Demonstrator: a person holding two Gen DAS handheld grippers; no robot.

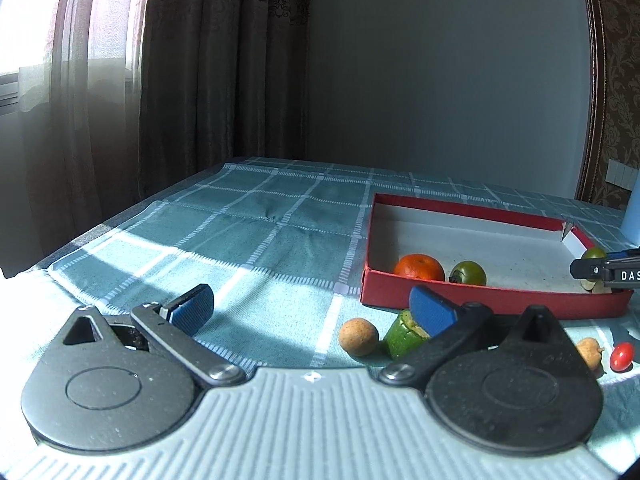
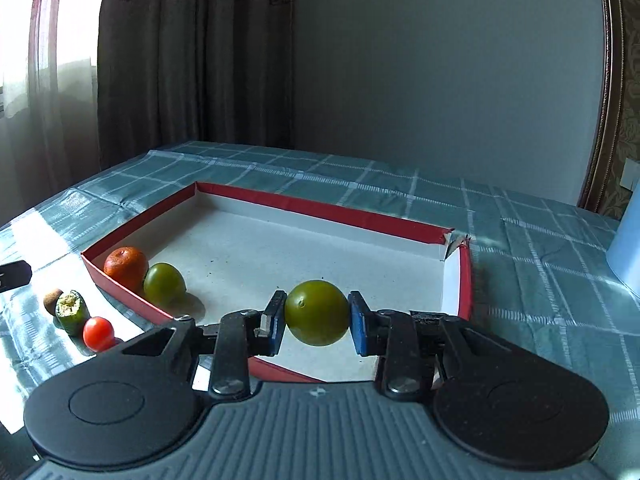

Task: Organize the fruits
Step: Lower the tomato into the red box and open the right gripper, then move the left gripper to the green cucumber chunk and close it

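White capital letters reading "DAS", cut short by the picture's right edge, are showing on the black body of the right gripper (image 1: 592,270) reaching in over the red box (image 1: 480,298), the only legible text anywhere.

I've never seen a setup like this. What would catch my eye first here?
Probably the green fruit pinched between the blue fingers of the right gripper, held over the near part of the red box. Inside the box, near its left wall, an orange fruit and another green fruit sit side by side. The left gripper stands open and empty.
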